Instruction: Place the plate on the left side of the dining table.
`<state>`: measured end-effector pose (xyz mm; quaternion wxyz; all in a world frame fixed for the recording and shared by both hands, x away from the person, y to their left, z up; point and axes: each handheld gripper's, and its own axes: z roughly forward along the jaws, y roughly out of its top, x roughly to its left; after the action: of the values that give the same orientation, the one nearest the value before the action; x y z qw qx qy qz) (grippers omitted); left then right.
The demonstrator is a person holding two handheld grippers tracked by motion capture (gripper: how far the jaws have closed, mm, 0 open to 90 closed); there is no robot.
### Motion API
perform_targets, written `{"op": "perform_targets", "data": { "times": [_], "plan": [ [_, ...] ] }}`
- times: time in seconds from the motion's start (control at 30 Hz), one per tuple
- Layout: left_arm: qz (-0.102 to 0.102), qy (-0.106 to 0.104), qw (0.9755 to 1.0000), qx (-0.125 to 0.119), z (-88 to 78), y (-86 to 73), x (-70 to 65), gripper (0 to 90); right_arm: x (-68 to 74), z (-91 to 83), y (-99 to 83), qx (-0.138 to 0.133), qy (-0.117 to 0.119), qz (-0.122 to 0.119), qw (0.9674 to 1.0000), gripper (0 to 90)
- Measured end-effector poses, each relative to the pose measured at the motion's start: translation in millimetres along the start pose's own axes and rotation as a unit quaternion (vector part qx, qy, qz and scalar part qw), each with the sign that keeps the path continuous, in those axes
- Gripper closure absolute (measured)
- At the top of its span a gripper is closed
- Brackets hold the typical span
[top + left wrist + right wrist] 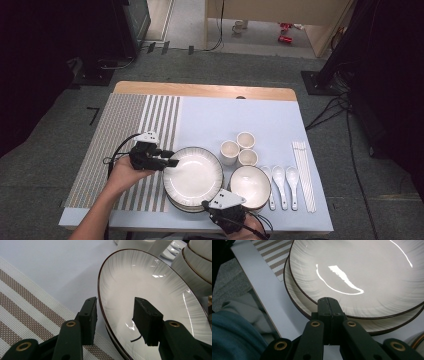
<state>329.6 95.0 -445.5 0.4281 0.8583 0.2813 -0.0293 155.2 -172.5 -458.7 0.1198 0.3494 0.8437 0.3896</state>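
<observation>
1. The stack of plates (193,177) stands on the pale blue cloth (240,117), near the front edge of the table, between the striped mat (127,145) and the stacked bowls (249,186).
2. The left gripper (170,158) is at the left rim of the top plate (150,290). Its jaws are apart, one outside the rim and one over the inside of the plate; the pads do not press on it.
3. The right gripper (328,302) is at the near rim of the stack. Its jaws are closed together with nothing between them, and its tip is at the plate edge.
4. Three cups (239,147) stand behind the bowls, and the spoons (280,182) lie to the right.
</observation>
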Motion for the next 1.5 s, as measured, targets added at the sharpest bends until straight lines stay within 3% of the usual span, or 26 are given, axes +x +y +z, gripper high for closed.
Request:
{"op": "perform_targets", "data": {
  "times": [0.8, 1.5],
  "plan": [
    [-0.014, 0.008, 0.9999, 0.005, 8.8, 0.3, 5.5, 51.5, 1.2, 10.3, -4.3, -0.02, -0.011, 0.031, 0.9993, 90.0],
    [-0.023, -0.008, 0.9996, 0.012, 21.6, 4.1, 3.5, 45.4, 5.4, 14.1, -1.2, -0.025, -0.016, 0.024, 0.9993, 90.0]
  ]
}}
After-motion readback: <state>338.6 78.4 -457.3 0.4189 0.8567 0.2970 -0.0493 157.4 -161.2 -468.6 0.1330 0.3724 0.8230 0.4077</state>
